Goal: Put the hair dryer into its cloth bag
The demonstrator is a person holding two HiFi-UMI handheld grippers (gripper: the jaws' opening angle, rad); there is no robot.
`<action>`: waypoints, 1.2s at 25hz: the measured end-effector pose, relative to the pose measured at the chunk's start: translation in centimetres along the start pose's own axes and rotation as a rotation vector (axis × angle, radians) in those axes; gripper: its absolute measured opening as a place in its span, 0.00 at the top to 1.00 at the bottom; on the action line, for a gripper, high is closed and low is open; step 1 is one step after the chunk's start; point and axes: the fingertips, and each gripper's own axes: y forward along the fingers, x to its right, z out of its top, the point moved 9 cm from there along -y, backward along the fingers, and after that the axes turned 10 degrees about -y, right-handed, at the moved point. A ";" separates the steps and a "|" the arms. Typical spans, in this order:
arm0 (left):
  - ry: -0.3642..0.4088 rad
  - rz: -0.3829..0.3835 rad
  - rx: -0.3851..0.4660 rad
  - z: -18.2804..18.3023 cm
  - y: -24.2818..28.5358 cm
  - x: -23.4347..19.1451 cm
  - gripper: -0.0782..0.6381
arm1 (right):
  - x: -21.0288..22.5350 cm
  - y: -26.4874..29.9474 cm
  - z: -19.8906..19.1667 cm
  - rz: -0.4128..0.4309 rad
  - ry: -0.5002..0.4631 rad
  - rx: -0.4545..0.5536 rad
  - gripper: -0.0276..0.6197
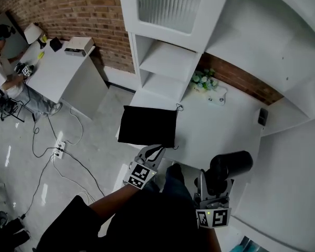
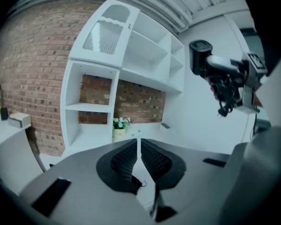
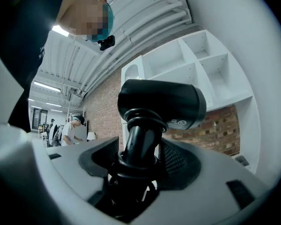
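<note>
Left gripper (image 1: pixel 155 150): we read the jaws as pressed together. A thin dark strand shows at the pad base in the left gripper view (image 2: pixel 139 146); we can't tell what it is.
Right gripper (image 3: pixel 139 149): clamped on the hair dryer (image 3: pixel 161 104) by its handle, barrel above the pads.
Hair dryer place: held in the air at the near right (image 1: pixel 231 166), over the near edge of the white table (image 1: pixel 215 125).
Hair dryer axis: handle runs back into the right gripper (image 1: pixel 214 182); barrel lies crosswise, roughly left to right.
Cloth bag (image 1: pixel 147 126): black, flat on the table, left of the dryer and farther out, well apart from it.
Drawstring (image 1: pixel 178 108): at the bag's far right corner, so we judge the mouth is at that end.
Nearer hand: left, fingertips just at the bag's near edge; we can't tell whether they touch.
Next move: we judge the left must open the mouth before the right swings the dryer left and away.
</note>
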 end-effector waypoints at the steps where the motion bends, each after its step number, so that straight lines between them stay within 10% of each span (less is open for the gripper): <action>1: 0.040 0.004 -0.015 -0.5 1.2 -0.3 0.86 | 0.6 0.7 -0.2 0.011 -0.008 0.007 0.52; 14: -0.063 0.088 -0.530 -8.2 15.2 -5.5 0.71 | 8.7 7.1 -3.9 0.123 -0.021 -0.020 0.52; 30: -0.195 0.257 -0.792 -13.5 21.9 -8.3 0.58 | 15.2 10.4 -6.3 0.114 -0.022 -0.097 0.52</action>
